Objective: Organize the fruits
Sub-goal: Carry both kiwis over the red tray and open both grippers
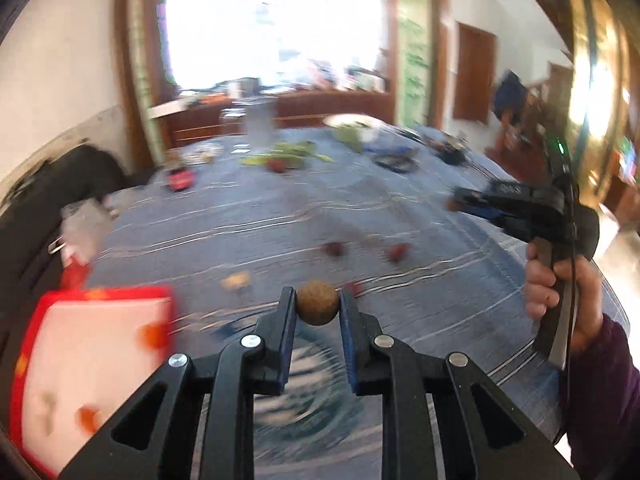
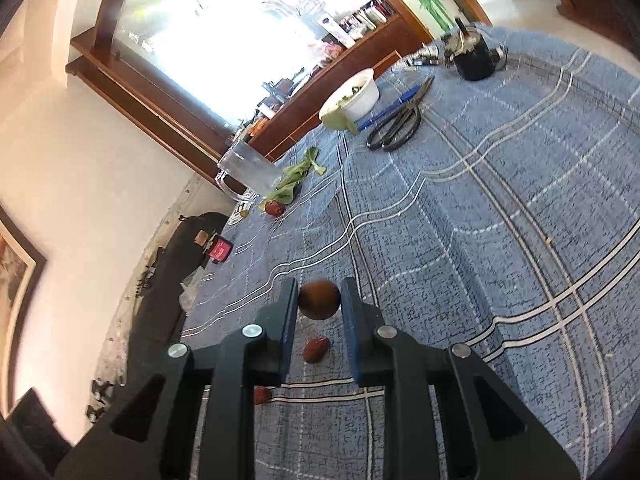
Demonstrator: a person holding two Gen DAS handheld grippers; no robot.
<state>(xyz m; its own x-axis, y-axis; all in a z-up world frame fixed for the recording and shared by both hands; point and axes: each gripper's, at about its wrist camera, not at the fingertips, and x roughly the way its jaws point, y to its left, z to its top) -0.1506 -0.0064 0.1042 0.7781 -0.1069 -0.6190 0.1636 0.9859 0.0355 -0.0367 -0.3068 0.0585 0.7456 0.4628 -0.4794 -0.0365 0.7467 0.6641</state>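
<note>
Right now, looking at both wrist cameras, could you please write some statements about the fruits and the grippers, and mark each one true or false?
1. The left gripper holds a round tan fruit between its pads. True.
2. The right gripper is empty. False: it is shut on a dark brown fruit.
3. A red date lies on the blue checked tablecloth under the right gripper. True.
4. The scissors lie inside the white bowl. False: they lie on the cloth beside it.
5. The red-rimmed tray shows at the right of the left wrist view. False: it is at the lower left.
</note>
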